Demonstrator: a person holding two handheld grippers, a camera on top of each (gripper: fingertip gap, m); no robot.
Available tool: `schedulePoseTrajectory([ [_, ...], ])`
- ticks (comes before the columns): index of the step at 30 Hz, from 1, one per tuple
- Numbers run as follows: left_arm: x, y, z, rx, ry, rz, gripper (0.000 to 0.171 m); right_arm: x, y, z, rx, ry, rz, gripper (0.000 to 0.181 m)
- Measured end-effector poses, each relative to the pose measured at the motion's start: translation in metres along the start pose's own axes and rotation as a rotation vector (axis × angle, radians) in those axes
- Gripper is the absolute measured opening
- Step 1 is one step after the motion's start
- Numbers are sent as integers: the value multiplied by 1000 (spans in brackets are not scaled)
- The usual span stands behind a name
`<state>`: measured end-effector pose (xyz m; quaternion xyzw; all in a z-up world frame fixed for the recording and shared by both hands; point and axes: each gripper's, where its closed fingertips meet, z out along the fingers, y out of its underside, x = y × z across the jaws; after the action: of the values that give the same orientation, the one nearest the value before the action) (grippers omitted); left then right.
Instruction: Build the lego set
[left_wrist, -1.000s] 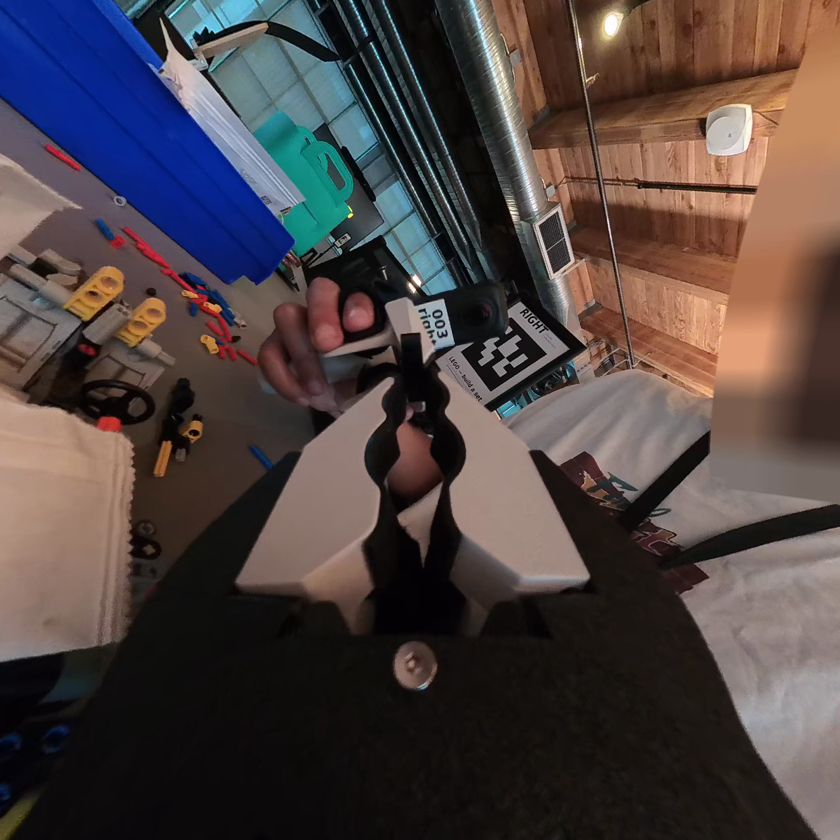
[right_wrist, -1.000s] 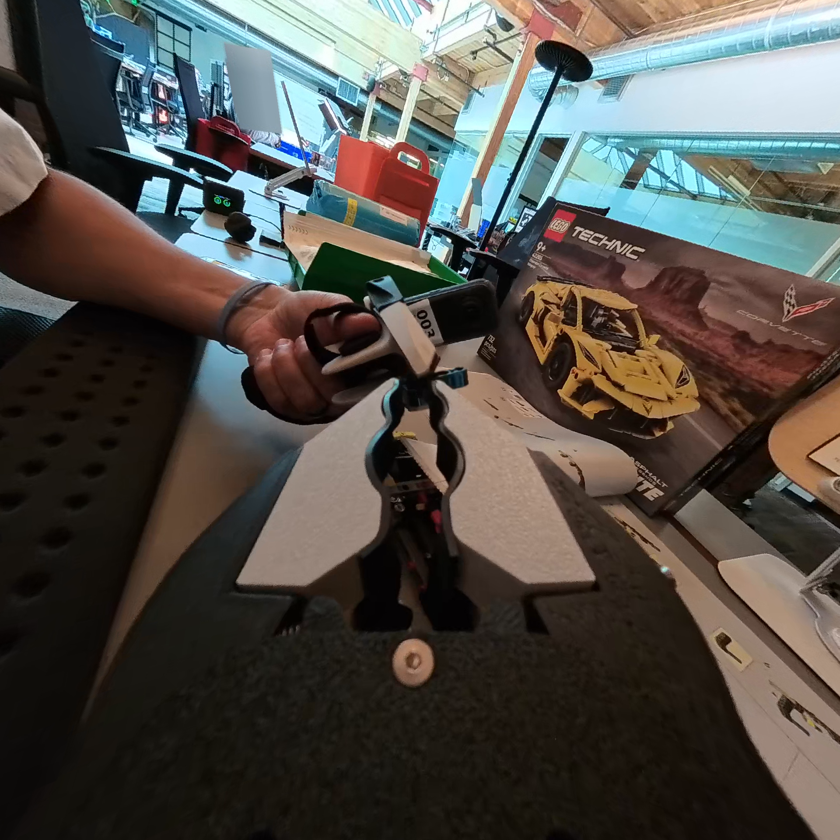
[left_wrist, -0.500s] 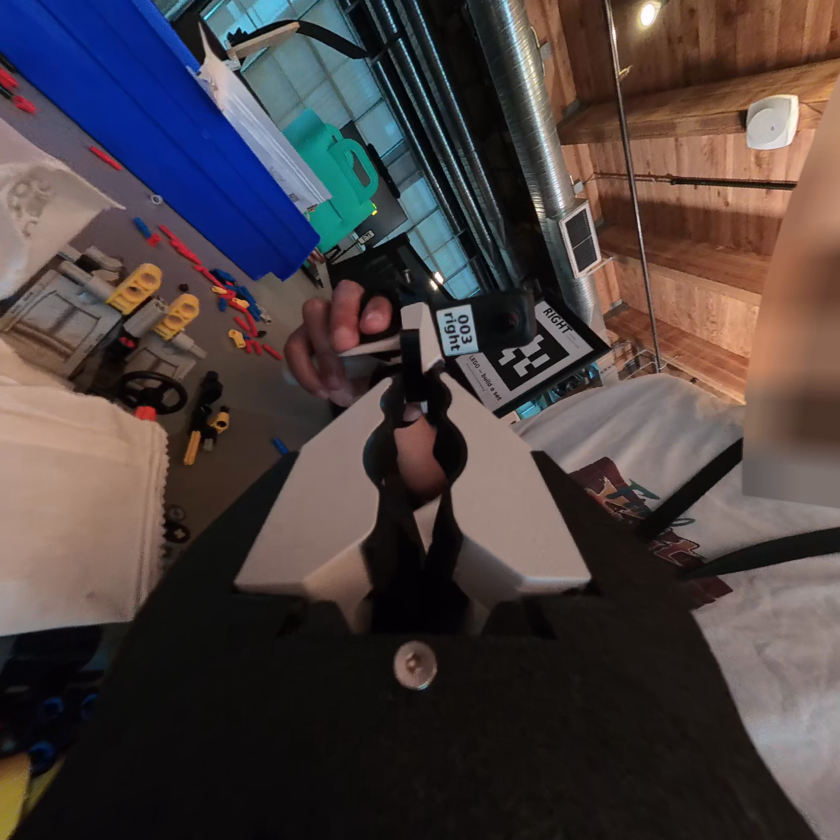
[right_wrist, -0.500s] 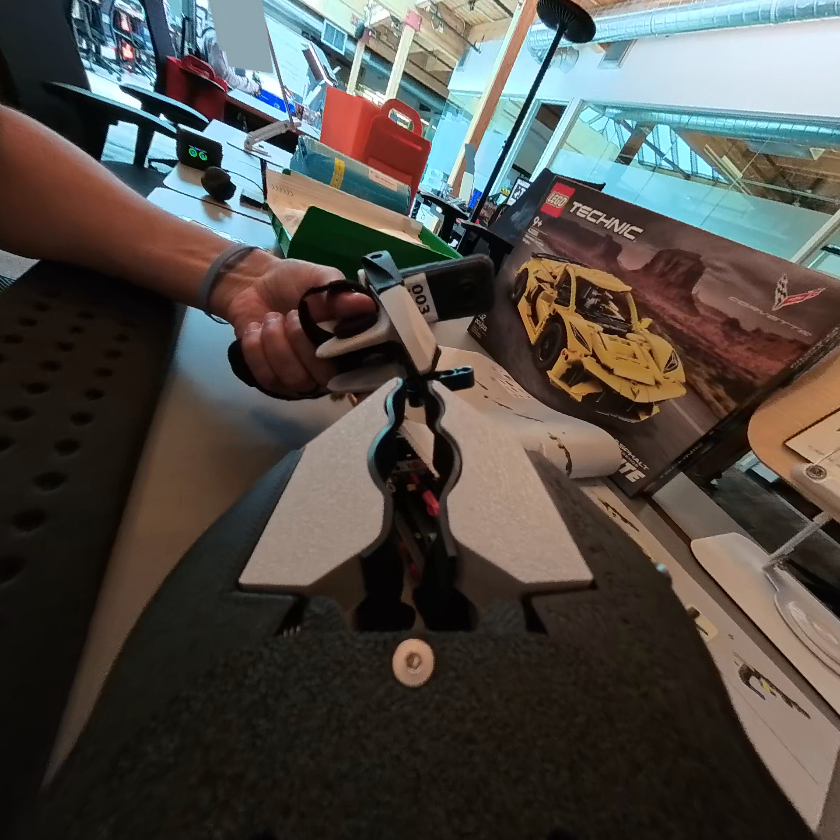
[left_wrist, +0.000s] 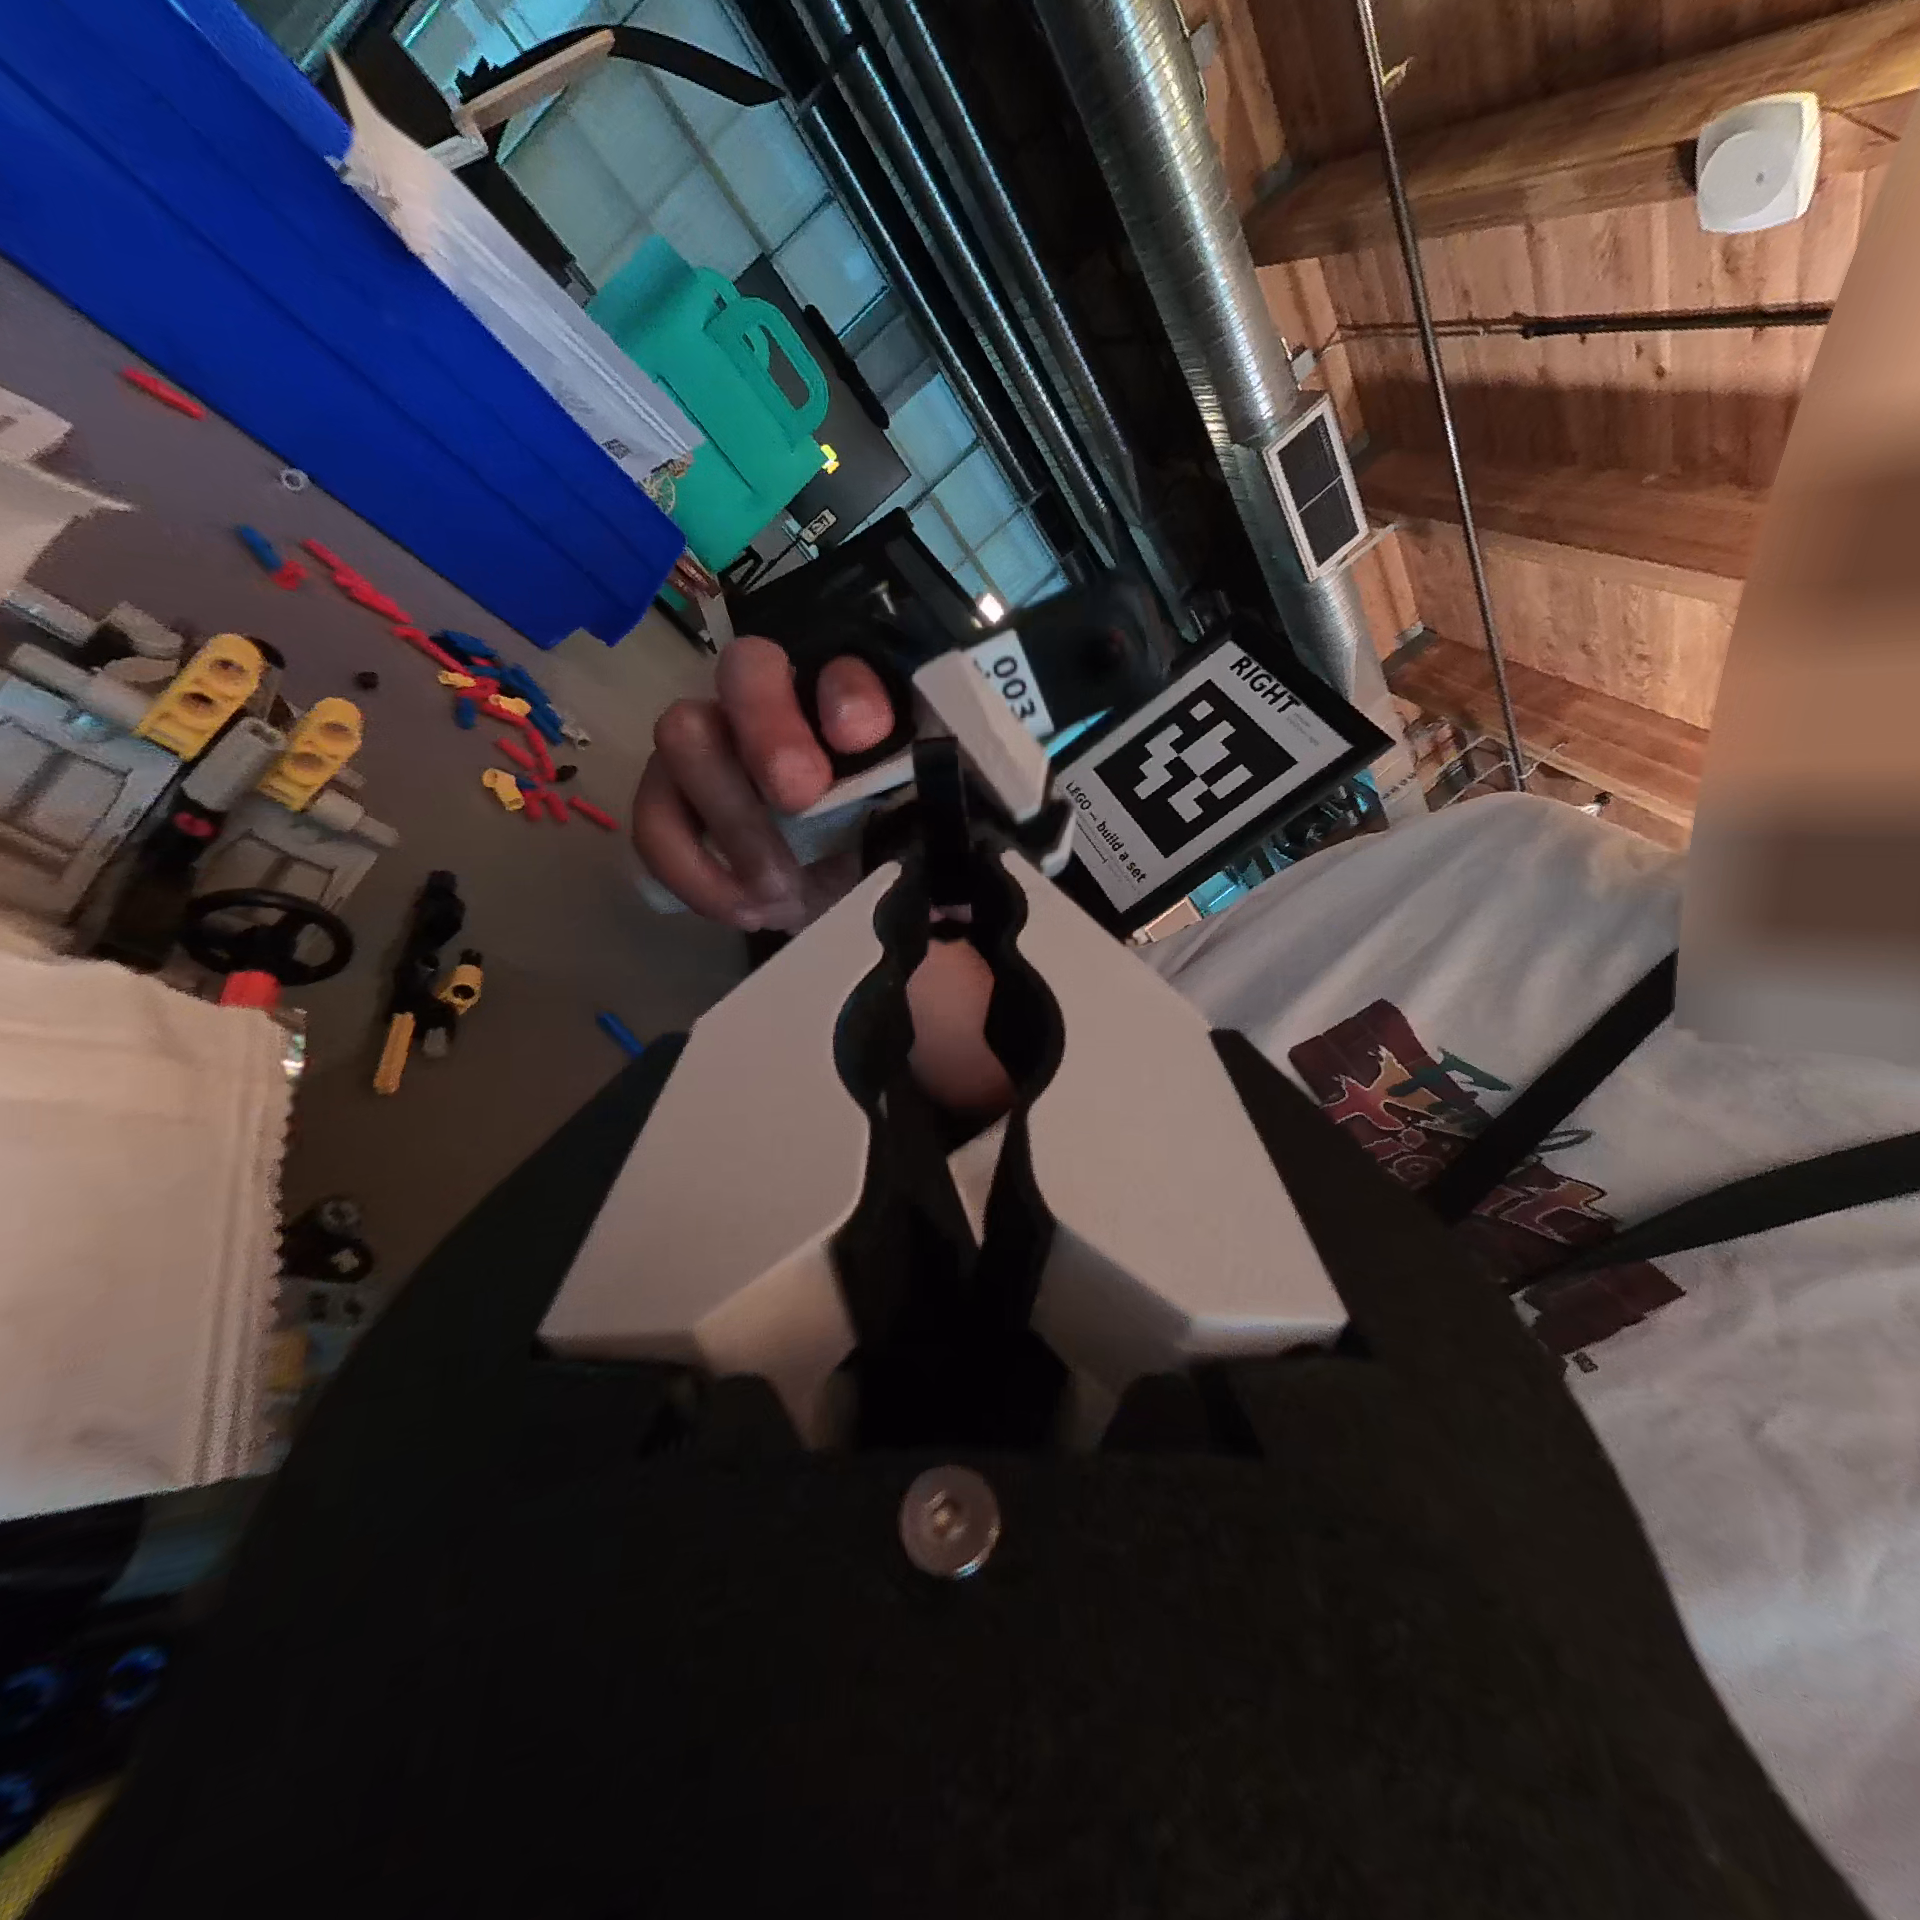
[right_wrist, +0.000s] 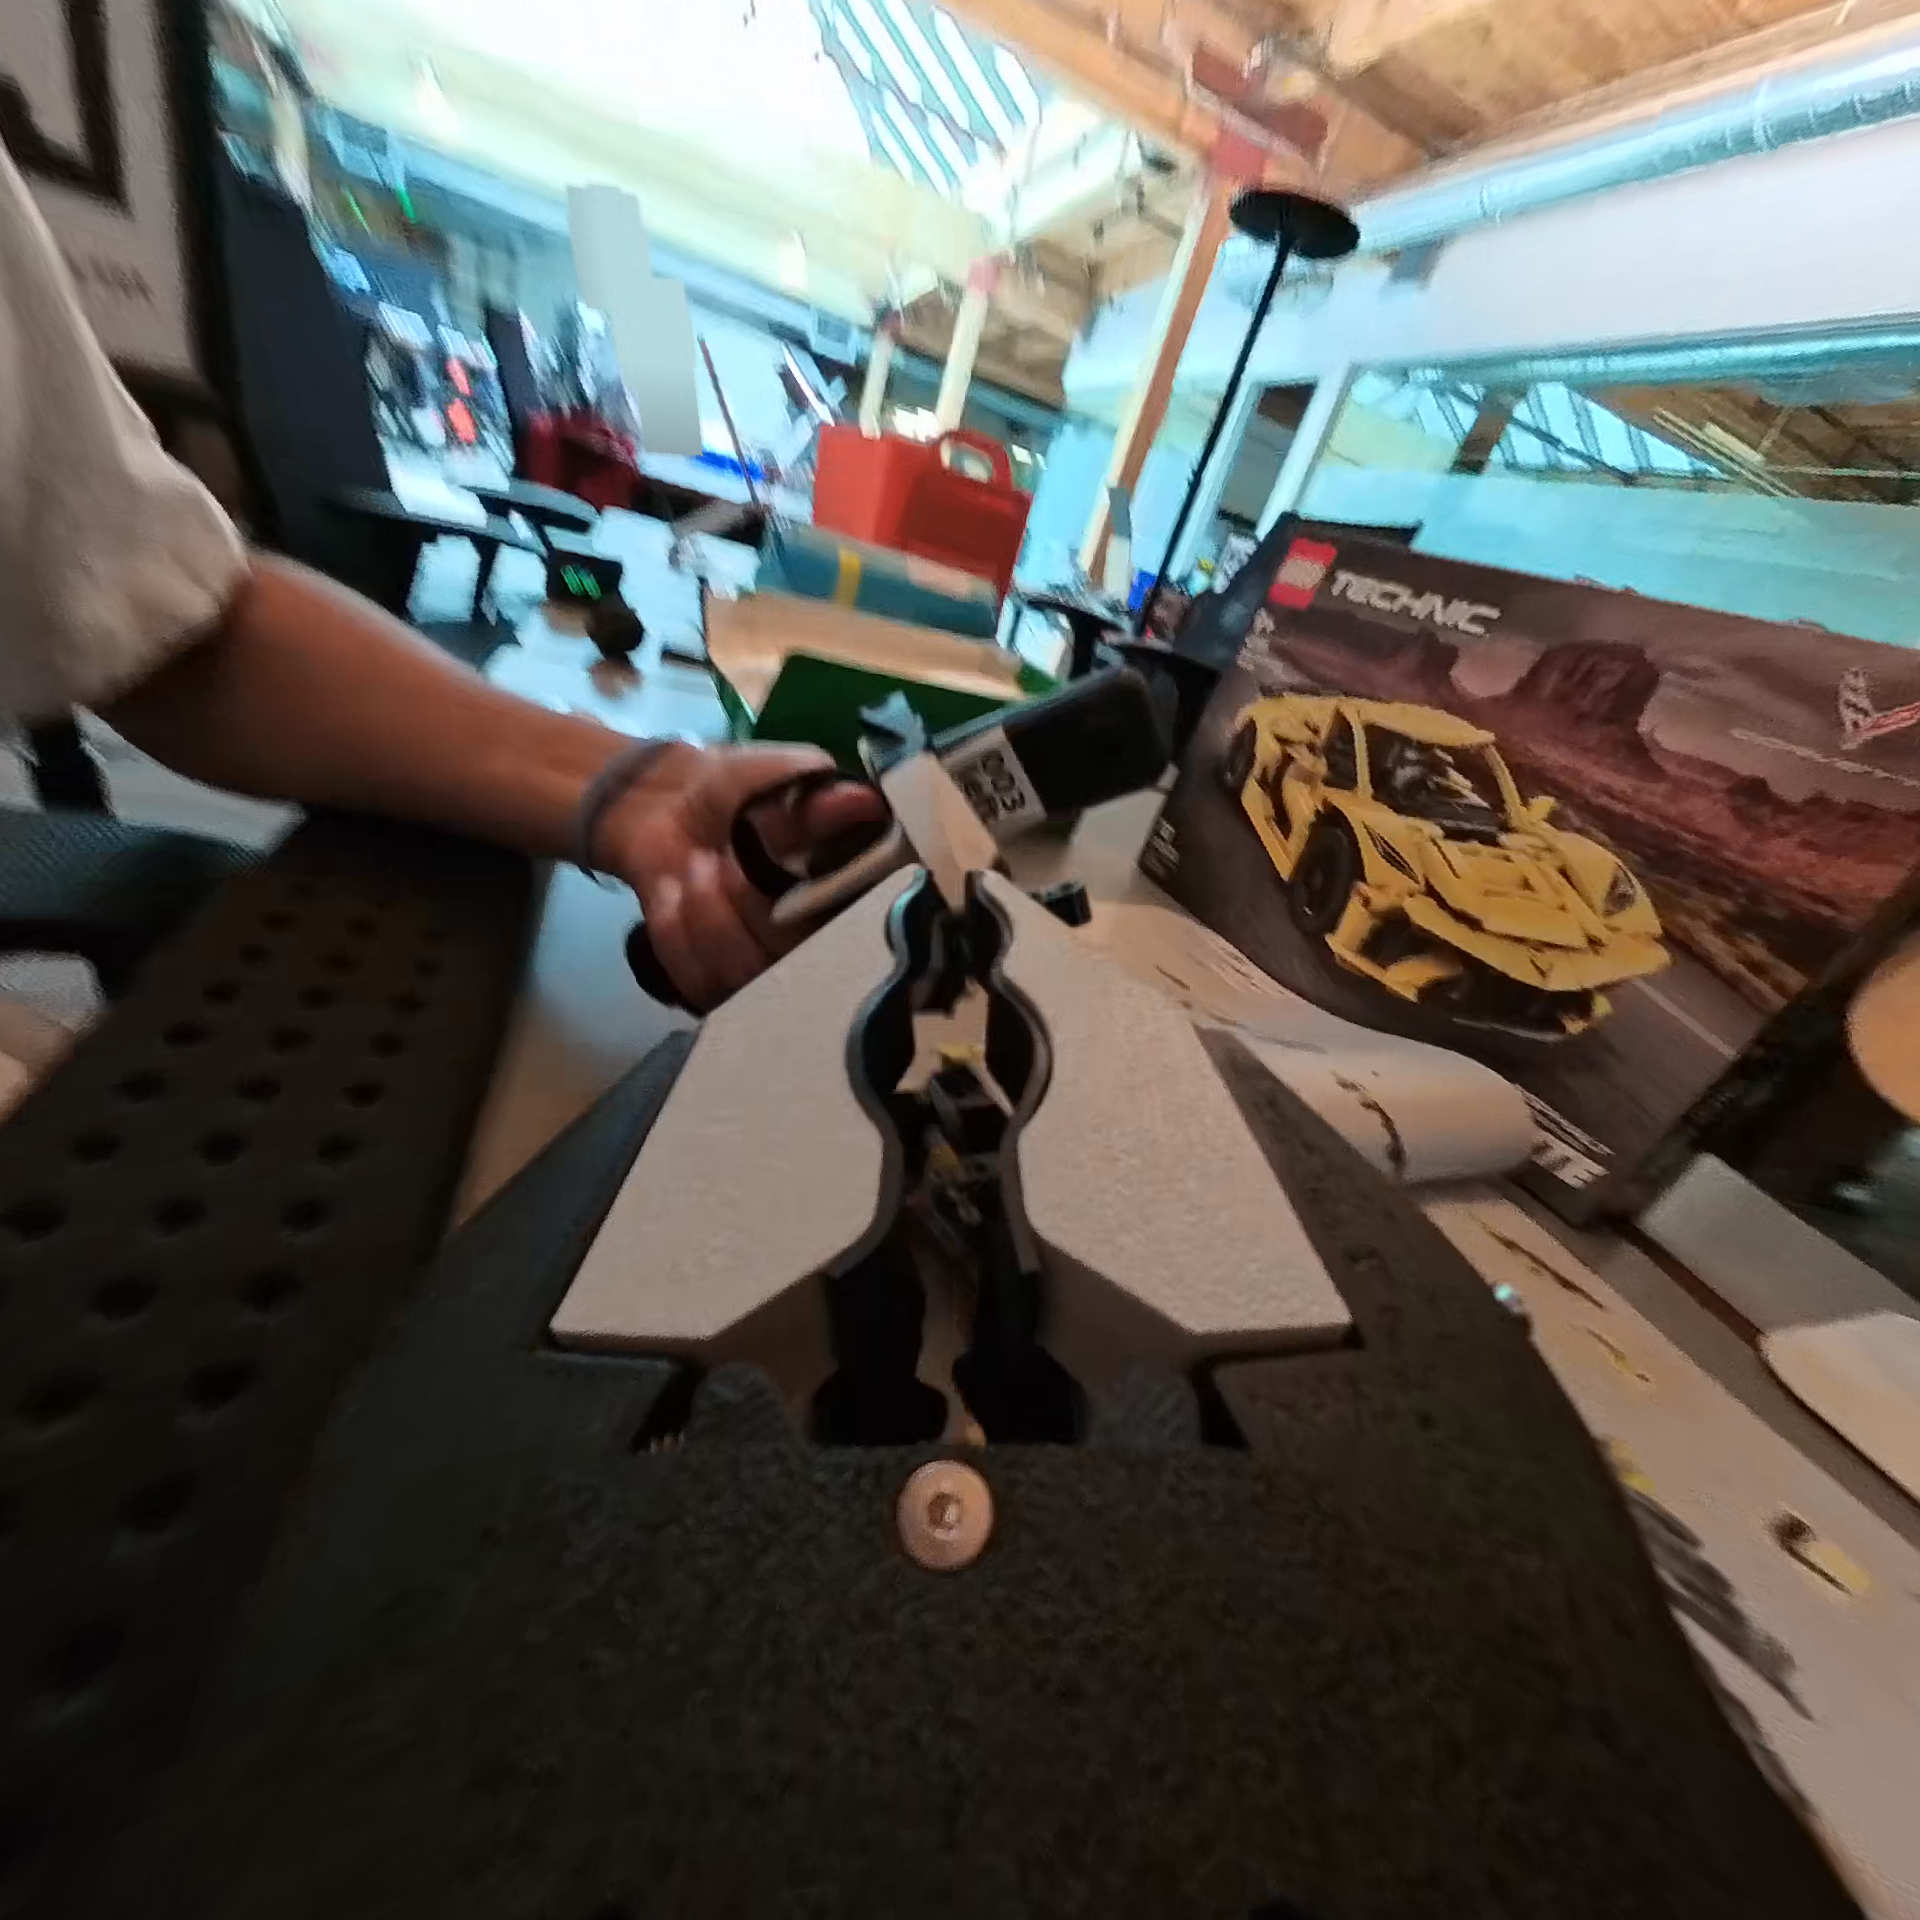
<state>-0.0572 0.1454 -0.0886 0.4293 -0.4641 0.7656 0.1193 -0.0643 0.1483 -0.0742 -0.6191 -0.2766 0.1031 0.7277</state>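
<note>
The left gripper (left_wrist: 940, 899) has its fingers drawn narrow, and the tips pinch a slim black Lego piece (left_wrist: 938, 800). In the left wrist view the piece's long axis runs on from the tips, straight up the picture, and its far end lies against the white fingers of the other gripper. The two tools meet tip to tip in the air above the surface (left_wrist: 540, 935).

The right gripper (right_wrist: 951, 899) also has its fingers nearly together. Its view is blurred, so whether it grips the piece too is unclear. There one end of the piece sticks out sideways, to the right of the tips.

Just past the tips, the right hand (left_wrist: 748, 800) wraps the right tool's handle. Behind it is a card (left_wrist: 1195, 774) with a black-and-white square marker and small print. The left hand (right_wrist: 707, 883) holds the left tool, which carries a small white printed label.

Farther off on the surface lie a white cloth (left_wrist: 125, 1226), a black steering wheel (left_wrist: 268, 930), a grey assembly with yellow parts (left_wrist: 208, 748) and loose red, blue and yellow pins (left_wrist: 509, 717). A blue bin (left_wrist: 312, 343) stands beyond them.

In the right wrist view a curled white booklet (right_wrist: 1351, 1101) lies in front of the upright Lego box (right_wrist: 1507, 831). The box shows a yellow sports car, a red logo and lettering.
</note>
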Motion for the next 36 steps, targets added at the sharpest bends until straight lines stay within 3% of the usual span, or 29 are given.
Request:
schedulePoseTrajectory([
  [16, -2, 4, 0, -22, -24, 21, 5, 49, -19, -27, 169, 116, 360, 0],
  [21, -2, 4, 0, -16, -25, 23, 5, 50, -14, -29, 150, 73, 489, 0],
  [36, 0, 6, -1, -17, -5, 12, 5, 48, -11, -27, 133, 27, 598, 0],
])
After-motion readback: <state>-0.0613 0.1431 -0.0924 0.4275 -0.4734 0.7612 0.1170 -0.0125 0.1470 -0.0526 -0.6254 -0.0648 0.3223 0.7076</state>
